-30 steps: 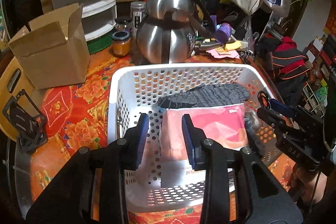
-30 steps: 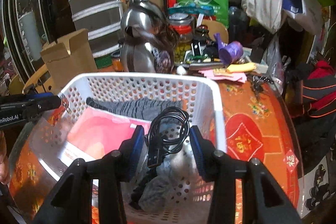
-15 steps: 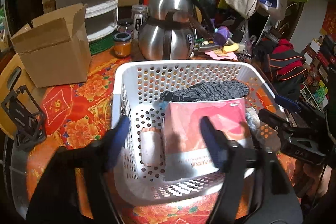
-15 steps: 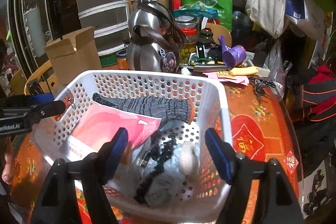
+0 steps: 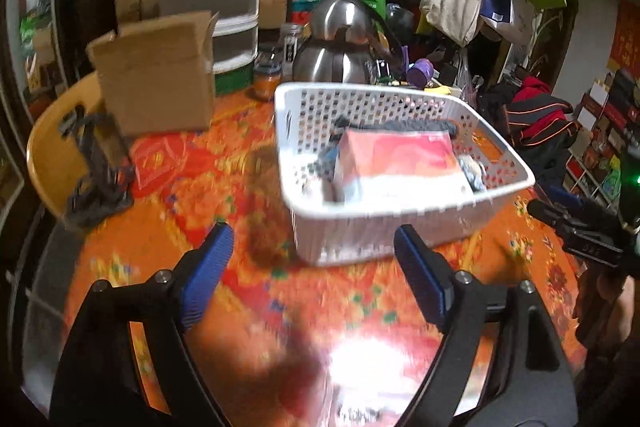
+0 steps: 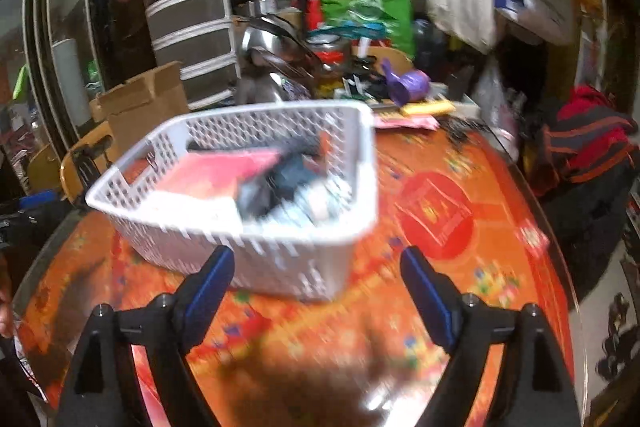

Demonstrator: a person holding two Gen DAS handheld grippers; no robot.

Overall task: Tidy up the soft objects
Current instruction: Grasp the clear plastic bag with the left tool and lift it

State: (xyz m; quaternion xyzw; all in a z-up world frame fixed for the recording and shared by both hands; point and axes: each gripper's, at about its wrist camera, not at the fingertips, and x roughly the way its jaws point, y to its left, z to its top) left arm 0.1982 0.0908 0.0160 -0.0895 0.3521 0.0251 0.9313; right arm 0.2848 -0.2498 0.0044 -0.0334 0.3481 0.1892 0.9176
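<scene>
White basket (image 5: 404,227) sits on the orange patterned surface (image 5: 320,307), long axis running away from both cameras, near short wall facing the grippers. Inside: pink packet (image 5: 396,163) lying flat along that axis, grey knit piece (image 5: 416,126) across the far end, grey soft bundle (image 6: 296,187) at the right side. Behind: steel kettle (image 5: 340,43), cardboard box (image 5: 156,75), purple cup (image 5: 420,73). Nothing between jaws and basket. Left gripper (image 5: 314,279) and right gripper (image 6: 316,291): jaws opening, wide apart, empty. Versus a second ago: both out of the basket, pulled back over bare surface; then half-closed over the contents.
</scene>
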